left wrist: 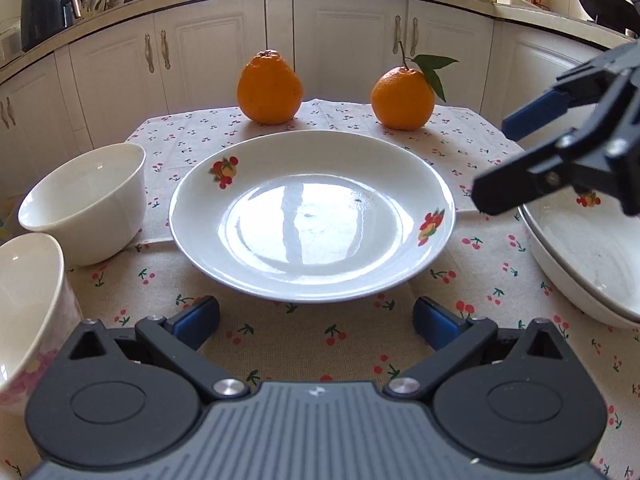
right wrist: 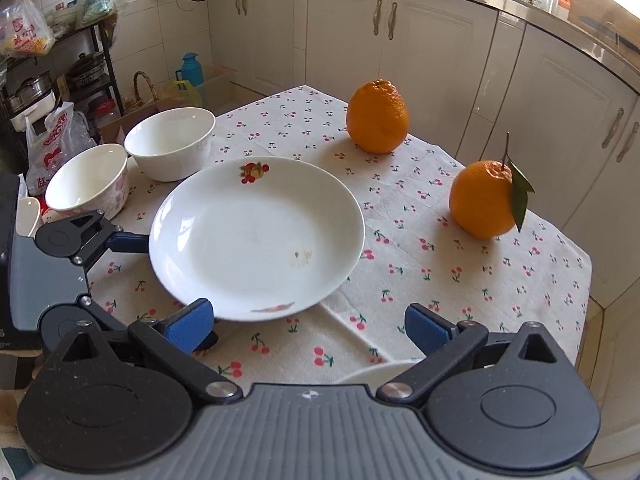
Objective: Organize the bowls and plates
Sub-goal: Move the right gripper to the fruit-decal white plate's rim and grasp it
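1. A small bench [left wrist: 280, 344] covered with a cherry-print cloth [right wrist: 440, 280] carries everything; white kitchen cabinets [left wrist: 340, 40] stand behind it.
2. At the far left, a floral bowl [right wrist: 90, 180] sits upright near the bench edge, mouth up.
3. Just beside it, farther back, stands a plain white bowl [left wrist: 86, 202], also upright and empty. In the right wrist view the two bowls' rims look touching or nearly so.
4. In the middle lies a white plate [left wrist: 312, 216] with small fruit prints on its rim. It rests flat, face up and empty; being round, it has no long axis. It sits close to the plain white bowl.
5. Behind the plate, well apart from it, stand two oranges: a knobbly orange [left wrist: 269, 88] to the left and a leafy orange [left wrist: 402, 98], stem up, to the right.
6. At the right edge of the left wrist view, another white dish [left wrist: 592, 256] sits partly out of frame.
7. The left hand-held gripper [left wrist: 316, 320] hovers at the plate's near edge, fingers spread wide with nothing between them.
8. The right hand-held gripper [right wrist: 310, 330] is likewise spread apart and empty, hanging over the cloth above the white dish's rim.
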{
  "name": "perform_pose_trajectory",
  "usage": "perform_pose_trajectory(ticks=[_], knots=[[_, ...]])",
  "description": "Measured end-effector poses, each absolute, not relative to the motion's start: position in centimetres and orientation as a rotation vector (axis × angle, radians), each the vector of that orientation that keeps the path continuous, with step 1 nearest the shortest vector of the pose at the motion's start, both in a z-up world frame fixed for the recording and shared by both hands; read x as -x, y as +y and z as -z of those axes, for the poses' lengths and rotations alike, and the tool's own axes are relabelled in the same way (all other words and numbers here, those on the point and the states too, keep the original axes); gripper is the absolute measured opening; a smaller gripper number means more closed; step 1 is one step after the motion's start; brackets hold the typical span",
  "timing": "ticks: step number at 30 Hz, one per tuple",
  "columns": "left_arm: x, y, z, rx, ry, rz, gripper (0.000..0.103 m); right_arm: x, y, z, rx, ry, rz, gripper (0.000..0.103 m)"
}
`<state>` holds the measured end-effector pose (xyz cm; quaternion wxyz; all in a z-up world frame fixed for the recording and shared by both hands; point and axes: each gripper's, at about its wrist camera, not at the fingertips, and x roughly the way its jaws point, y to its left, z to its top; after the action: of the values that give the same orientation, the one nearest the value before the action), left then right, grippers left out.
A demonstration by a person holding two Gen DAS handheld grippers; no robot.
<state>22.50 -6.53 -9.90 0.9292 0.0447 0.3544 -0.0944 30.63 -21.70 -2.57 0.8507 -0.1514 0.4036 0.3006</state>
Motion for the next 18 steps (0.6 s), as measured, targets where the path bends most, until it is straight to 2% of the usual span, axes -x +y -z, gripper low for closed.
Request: perform_pose_trajectory(ticks=[18], knots=[[-22.9,-6.3,9.8,-0.081,0.705,0.173,0.100,-41.8,-17.8,5.4,0.268,0.942,-0.778,0.103]])
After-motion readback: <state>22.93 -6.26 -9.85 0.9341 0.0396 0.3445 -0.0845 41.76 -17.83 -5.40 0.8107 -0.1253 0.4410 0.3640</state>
